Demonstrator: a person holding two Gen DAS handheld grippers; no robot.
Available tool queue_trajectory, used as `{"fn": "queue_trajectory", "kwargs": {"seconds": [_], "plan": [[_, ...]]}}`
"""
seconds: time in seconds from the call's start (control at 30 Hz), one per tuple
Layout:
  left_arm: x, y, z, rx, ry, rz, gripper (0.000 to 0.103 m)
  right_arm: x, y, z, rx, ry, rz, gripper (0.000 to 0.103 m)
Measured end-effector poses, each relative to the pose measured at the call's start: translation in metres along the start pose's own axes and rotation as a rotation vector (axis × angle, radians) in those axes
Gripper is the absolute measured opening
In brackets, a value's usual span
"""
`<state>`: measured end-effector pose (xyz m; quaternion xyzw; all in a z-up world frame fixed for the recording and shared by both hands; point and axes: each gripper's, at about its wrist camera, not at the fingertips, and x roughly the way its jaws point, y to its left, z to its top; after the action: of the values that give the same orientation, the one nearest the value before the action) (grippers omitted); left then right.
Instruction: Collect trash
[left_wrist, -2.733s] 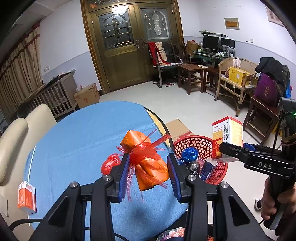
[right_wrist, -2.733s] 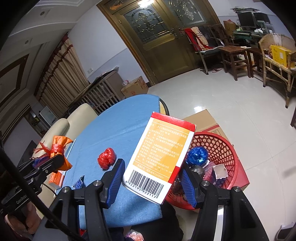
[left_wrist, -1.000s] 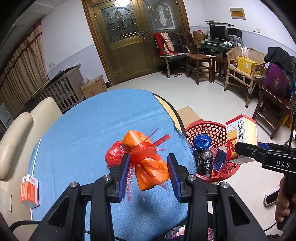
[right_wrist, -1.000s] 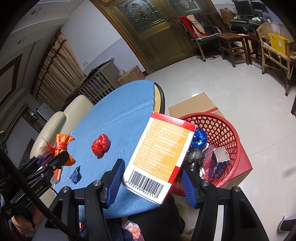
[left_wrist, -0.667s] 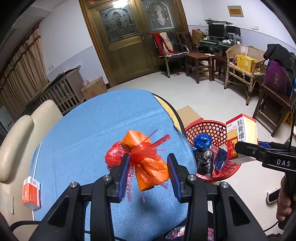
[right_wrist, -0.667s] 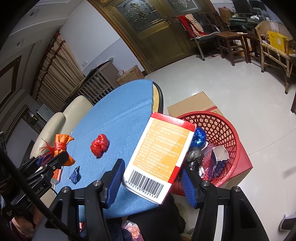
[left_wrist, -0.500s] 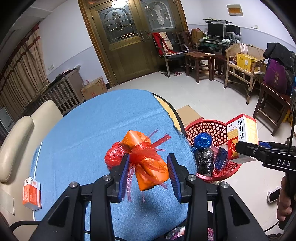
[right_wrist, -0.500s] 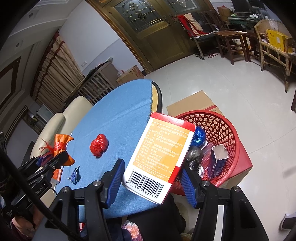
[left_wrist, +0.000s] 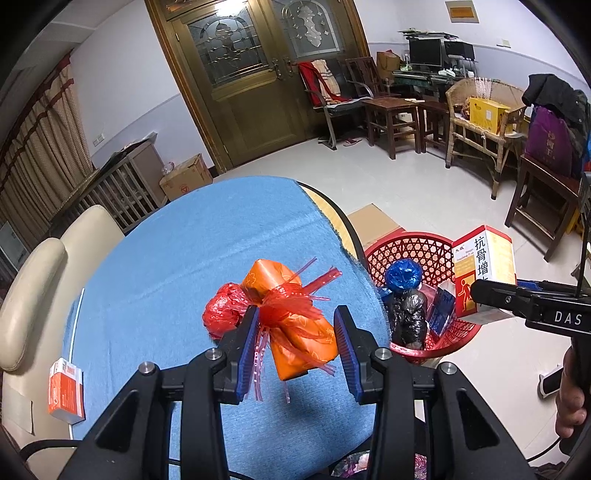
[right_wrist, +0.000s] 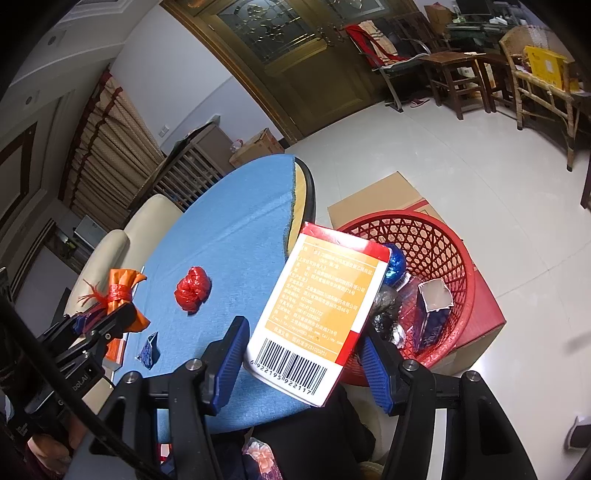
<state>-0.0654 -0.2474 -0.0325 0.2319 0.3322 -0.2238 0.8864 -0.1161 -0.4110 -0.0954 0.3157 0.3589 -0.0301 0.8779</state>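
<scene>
My left gripper (left_wrist: 295, 318) is shut on an orange wrapped packet (left_wrist: 303, 336) tied with red ribbon, held above the blue-clothed round table (left_wrist: 177, 266). A red crumpled ball (left_wrist: 221, 314) lies on the cloth just behind its left finger. My right gripper (right_wrist: 304, 334) is shut on an orange, white and red medicine box (right_wrist: 321, 306), held over the table's edge beside the red basket (right_wrist: 456, 240). The basket (left_wrist: 406, 242) holds a blue foil ball (left_wrist: 403, 275), a black bag and a blue carton. The red ball (right_wrist: 192, 288) and a small blue wrapper (right_wrist: 149, 349) lie on the cloth.
The basket rests on a cardboard box (right_wrist: 373, 195) on the tiled floor, right of the table. A small orange box (left_wrist: 64, 387) lies at the table's left edge by a cream chair (left_wrist: 33, 295). Wooden chairs and a double door stand at the back. A hand (left_wrist: 570, 402) grips the right tool.
Since the earliest frames both views have shifted slightly, and the basket shows more fully. Over the last second nothing has visibly moved. Both grips are unchanged.
</scene>
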Motion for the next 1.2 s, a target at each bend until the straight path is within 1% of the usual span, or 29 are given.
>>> {"fn": "queue_trajectory", "kwargs": {"seconds": [0.4,0.9,1.2], "plan": [[0.005,-0.008,0.001,0.023,0.015,-0.005,0.042,0.004,-0.014,-0.002,0.038,0.009,0.008,0.062],[0.014,-0.027,0.004,0.073,0.034,-0.009,0.042,0.005,-0.031,-0.003,0.08,0.018,0.016,0.063],[0.022,-0.041,0.008,0.11,0.046,-0.027,0.042,0.006,-0.045,-0.004,0.112,0.025,0.011,0.063]]}}
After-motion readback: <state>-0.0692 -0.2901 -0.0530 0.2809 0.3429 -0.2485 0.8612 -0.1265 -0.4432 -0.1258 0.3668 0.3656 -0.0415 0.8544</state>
